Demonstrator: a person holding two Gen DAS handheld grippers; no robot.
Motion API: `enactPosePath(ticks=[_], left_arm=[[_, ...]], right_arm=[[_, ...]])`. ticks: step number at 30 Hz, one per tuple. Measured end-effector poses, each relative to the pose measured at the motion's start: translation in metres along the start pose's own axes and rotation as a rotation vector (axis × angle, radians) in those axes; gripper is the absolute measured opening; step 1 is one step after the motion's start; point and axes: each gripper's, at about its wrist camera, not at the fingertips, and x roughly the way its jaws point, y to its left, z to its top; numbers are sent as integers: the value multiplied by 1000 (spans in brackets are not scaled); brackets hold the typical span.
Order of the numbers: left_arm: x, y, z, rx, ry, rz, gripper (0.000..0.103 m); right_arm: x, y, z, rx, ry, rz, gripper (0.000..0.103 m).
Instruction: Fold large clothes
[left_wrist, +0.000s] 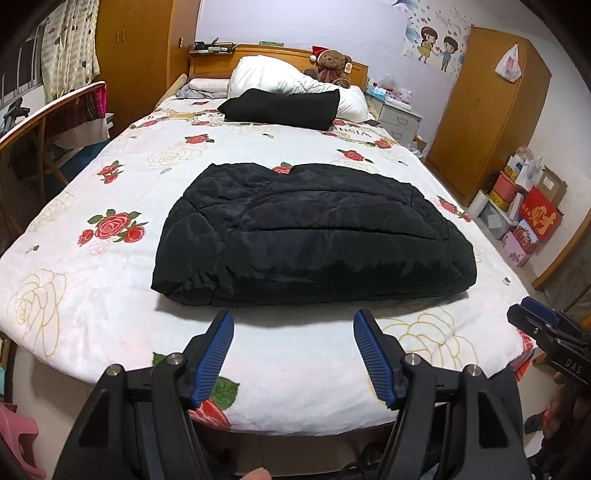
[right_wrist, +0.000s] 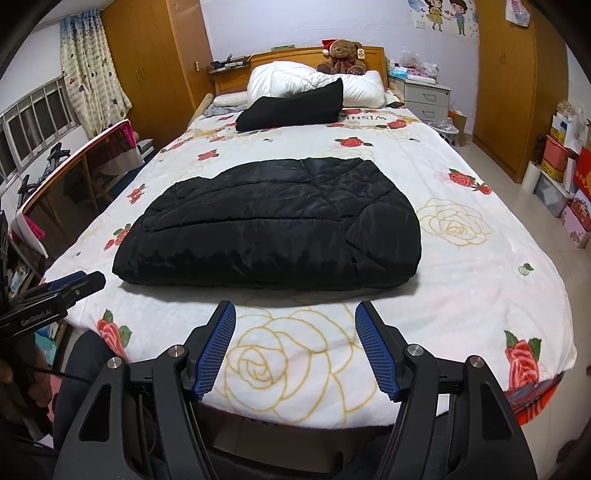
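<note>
The folded jacket lies on the bed, mid-width. Behind the jacket, nearer the headboard, lies a folded garment, then the pillows. A teddy bear sits behind the pillows. Both claws, left and right, hang before the jacket, apart from it.

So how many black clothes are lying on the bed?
2. A folded jacket lies mid-bed, just beyond the open grippers. A smaller black bundle leans on the white duvet near the headboard. More could be hidden behind the duvet.
</note>
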Motion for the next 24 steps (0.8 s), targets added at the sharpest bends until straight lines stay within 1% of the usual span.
enactPosePath(ticks=[6,24], left_arm=[[3,-2,-1,8,6,4,70],[7,-2,0,8,10,6,70]], right_arm=[[6,-1,-1,-1,17,2,68],[11,-2,-1,-1,29,0,68]])
